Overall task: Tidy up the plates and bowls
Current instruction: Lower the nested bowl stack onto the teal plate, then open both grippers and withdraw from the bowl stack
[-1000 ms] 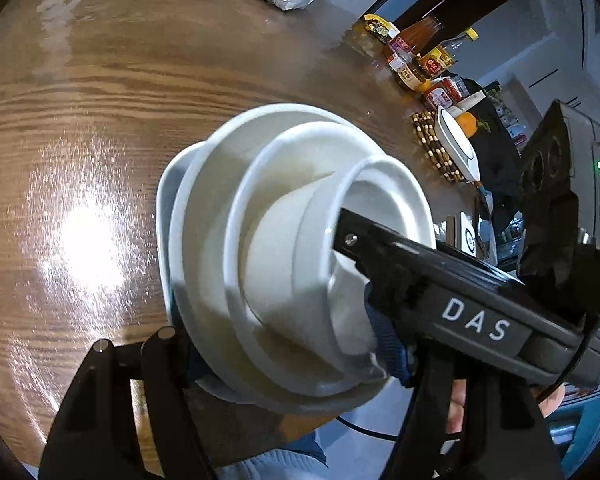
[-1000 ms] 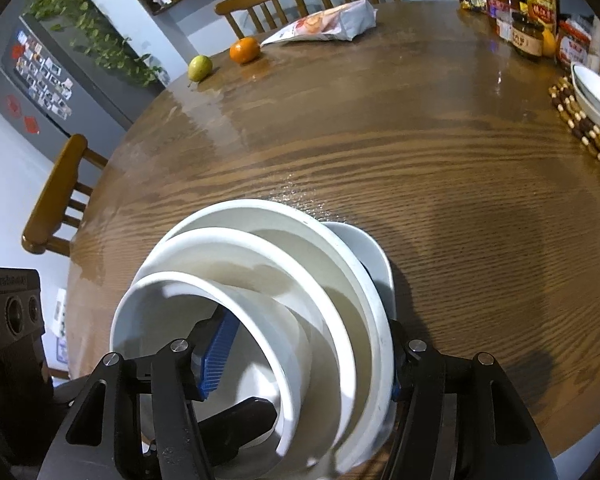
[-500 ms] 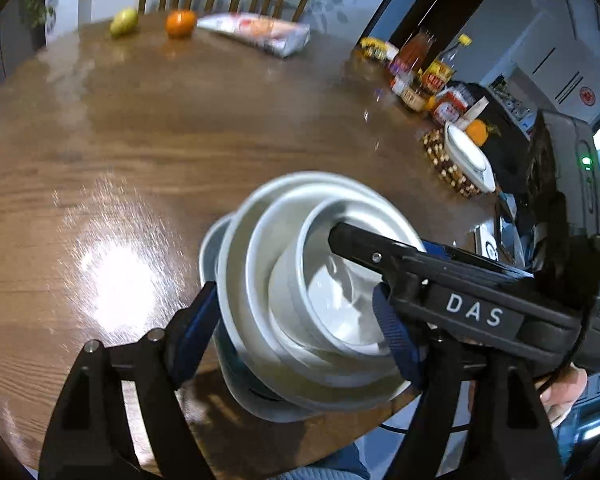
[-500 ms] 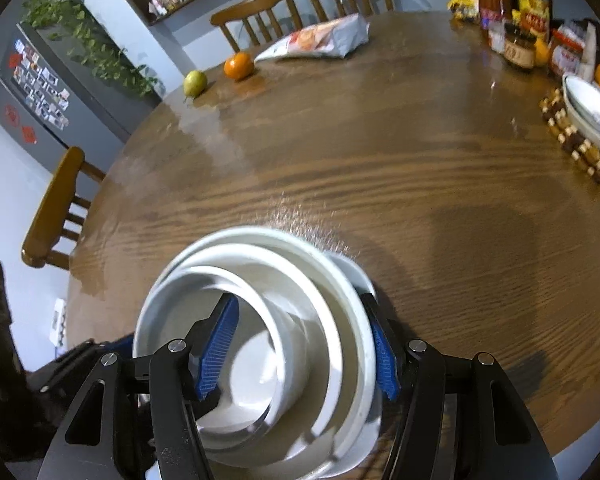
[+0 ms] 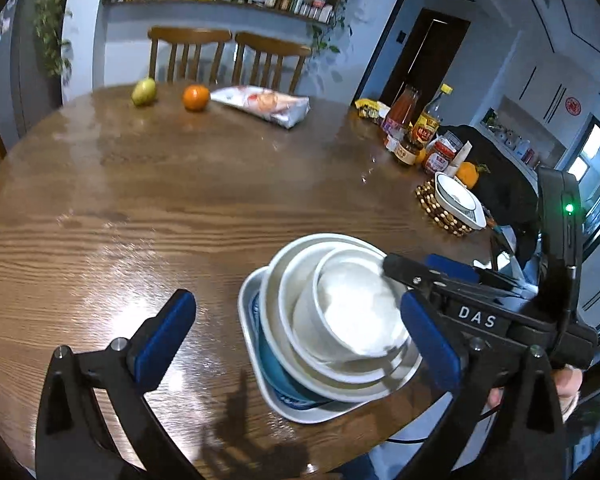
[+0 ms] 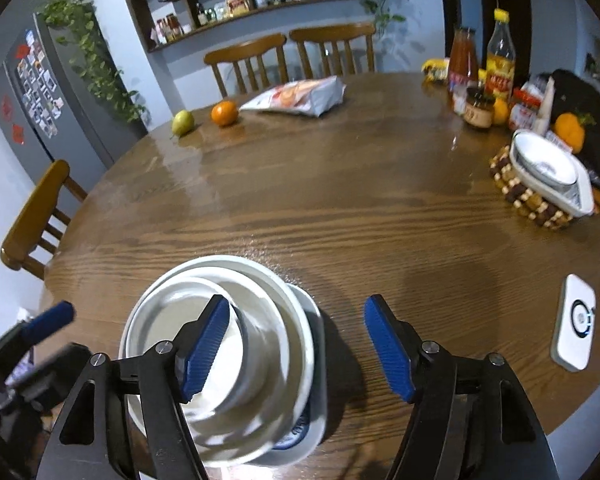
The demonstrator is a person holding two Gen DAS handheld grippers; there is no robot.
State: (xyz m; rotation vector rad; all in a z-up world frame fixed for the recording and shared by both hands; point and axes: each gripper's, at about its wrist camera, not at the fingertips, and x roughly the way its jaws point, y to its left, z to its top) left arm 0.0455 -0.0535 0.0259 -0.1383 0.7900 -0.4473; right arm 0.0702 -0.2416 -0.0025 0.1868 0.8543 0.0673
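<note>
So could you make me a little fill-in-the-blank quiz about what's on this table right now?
1. The nested white bowls sit on a squarish ____ with a blue pattern.
2. Between the pear and the snack bag lies an ____.
3. The left gripper has just been opening; its jaws are ____, gripping nothing.
4. The far white dish rests on a beaded ____.

Missing words: plate; orange; open; mat

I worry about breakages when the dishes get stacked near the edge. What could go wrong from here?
1. The stack of bowls sits on a plate close to the table edge; a nudge might send it off.
2. The right gripper has one finger over the bowls and could clip a rim.
3. The nested bowls look off-centre and may slide.
</note>
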